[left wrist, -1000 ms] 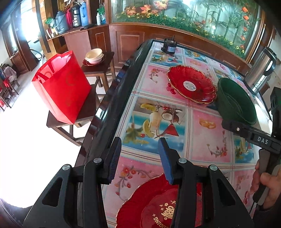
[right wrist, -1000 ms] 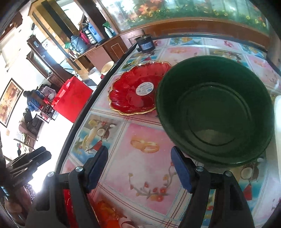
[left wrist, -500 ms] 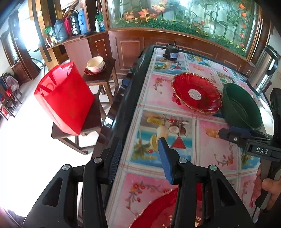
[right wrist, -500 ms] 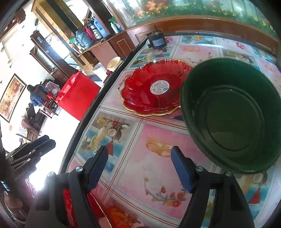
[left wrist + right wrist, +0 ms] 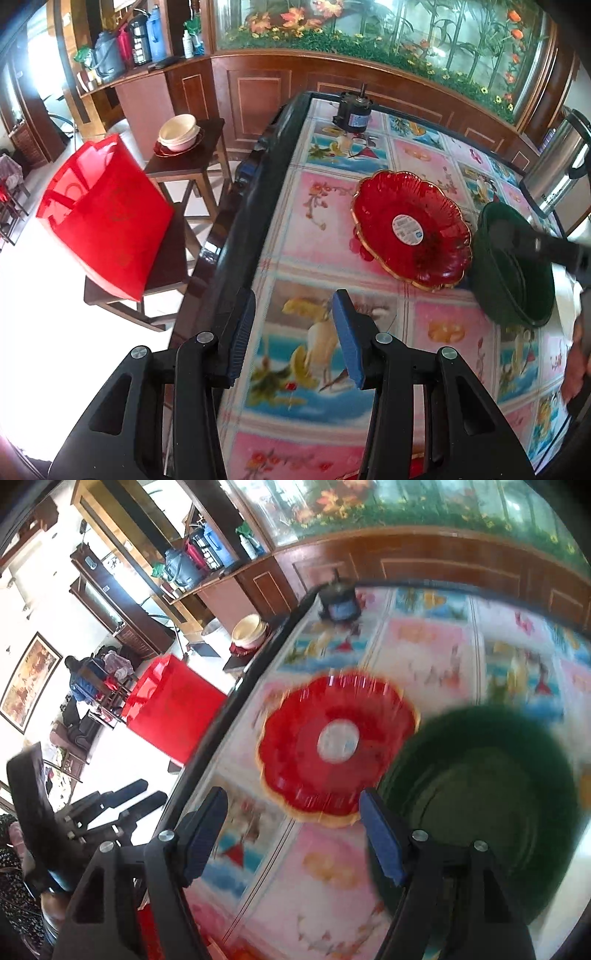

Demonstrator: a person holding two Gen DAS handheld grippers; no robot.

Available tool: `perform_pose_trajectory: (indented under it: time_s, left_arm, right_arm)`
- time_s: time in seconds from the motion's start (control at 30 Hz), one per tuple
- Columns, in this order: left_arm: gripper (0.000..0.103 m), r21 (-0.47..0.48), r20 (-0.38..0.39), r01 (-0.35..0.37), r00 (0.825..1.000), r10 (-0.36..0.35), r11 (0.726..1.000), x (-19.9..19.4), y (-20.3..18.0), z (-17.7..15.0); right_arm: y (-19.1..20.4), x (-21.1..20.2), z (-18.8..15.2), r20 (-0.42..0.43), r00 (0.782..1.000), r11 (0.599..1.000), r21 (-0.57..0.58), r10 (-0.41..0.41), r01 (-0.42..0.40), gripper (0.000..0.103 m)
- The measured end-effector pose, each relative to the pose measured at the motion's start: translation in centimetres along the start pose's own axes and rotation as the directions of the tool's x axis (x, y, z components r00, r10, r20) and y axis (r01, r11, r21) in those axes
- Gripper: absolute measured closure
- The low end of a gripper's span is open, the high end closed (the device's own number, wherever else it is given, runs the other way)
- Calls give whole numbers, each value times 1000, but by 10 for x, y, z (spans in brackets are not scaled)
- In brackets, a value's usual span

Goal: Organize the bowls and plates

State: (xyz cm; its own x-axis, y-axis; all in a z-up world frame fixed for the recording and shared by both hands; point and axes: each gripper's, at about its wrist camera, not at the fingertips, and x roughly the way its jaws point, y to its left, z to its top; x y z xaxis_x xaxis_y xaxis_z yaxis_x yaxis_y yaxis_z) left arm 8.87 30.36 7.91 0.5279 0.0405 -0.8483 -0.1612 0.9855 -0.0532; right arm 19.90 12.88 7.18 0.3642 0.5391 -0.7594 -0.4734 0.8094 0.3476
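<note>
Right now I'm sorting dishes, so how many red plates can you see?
2 sure: a scalloped red plate on the table beside the green bowl, and a red plate under the cream bowls on the side table. Others may be hidden.

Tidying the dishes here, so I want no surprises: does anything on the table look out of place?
Yes: a small black electric motor sits at the table's far end, no dish. The red plate and green bowl look intact, unspilled.

Red scalloped plate (image 5: 410, 229) upright, touching green bowl (image 5: 515, 266).
</note>
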Motion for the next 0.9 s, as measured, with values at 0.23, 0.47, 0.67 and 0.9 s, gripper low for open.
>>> perform_pose_trajectory:
  time_s: [0.23,0.47,0.67,0.9]
  left_arm:
    - [59,2,-38,17,999,-17,1000,24,-16,25]
    - [59,20,-58,23,998,-22,1000,40,-26,33]
    - [59,2,-65,11,998,-11,1000,45,-16,35]
    - [59,-30,-78,-10,997,8,999,48,1,31]
  right_arm:
    - [-30,37,44,-94,995,999,-4,-39,38,29]
    - [-57,76,62,-179,979,995,4,-96,99,29]
    - [-59,93,67,-213,972,995,-6,-99,100,29]
    - [-36,100,59,-250,968,1000,-13,-8,5,27]
